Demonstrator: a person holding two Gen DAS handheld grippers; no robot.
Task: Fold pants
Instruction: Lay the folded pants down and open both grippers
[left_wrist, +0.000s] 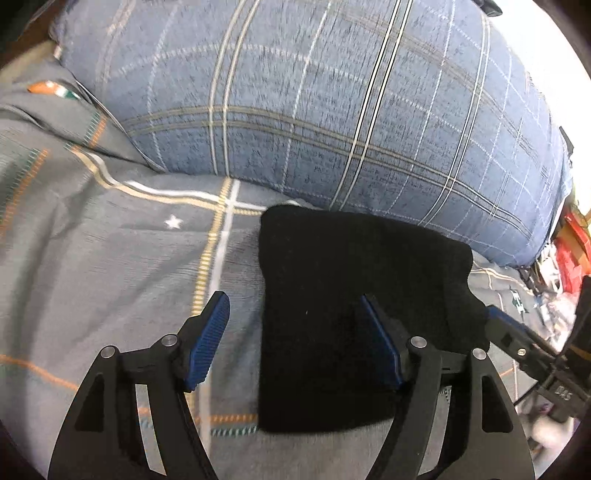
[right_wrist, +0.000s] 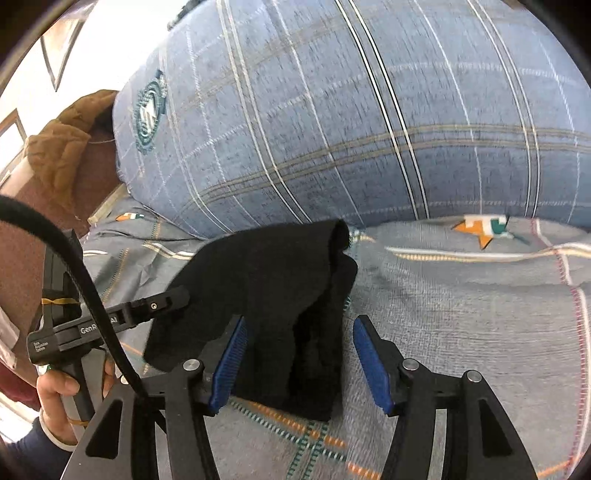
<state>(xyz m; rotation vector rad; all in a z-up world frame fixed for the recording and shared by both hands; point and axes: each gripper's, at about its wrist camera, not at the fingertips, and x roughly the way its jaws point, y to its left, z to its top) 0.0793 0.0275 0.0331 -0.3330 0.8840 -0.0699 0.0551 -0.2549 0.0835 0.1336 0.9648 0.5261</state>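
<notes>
Lying on the grey patterned bedsheet (left_wrist: 110, 258) is a pair of black pants (left_wrist: 354, 295), folded into a compact rectangular bundle, its far edge close against the blue plaid pillow (left_wrist: 332, 110) that spans the back of the bed.

Left side: the left gripper (left_wrist: 295, 314) stands over the near part of the bundle with its jaws apart. Its left pad (left_wrist: 208, 339) is over bare sheet, just beside the bundle's left edge; the other pad is over the black cloth. No pressing contact is evident.

Right side: the right gripper (right_wrist: 299, 339) also stands with jaws apart, straddling the bundle's right-hand layered edge. Cloth lies between the blue pads (right_wrist: 369, 362), but the right pad is clearly off it; whether the left pad touches cannot be told. In the right wrist view, a person's hand (right_wrist: 62, 398) grips the left tool's handle at the lower left.
</notes>
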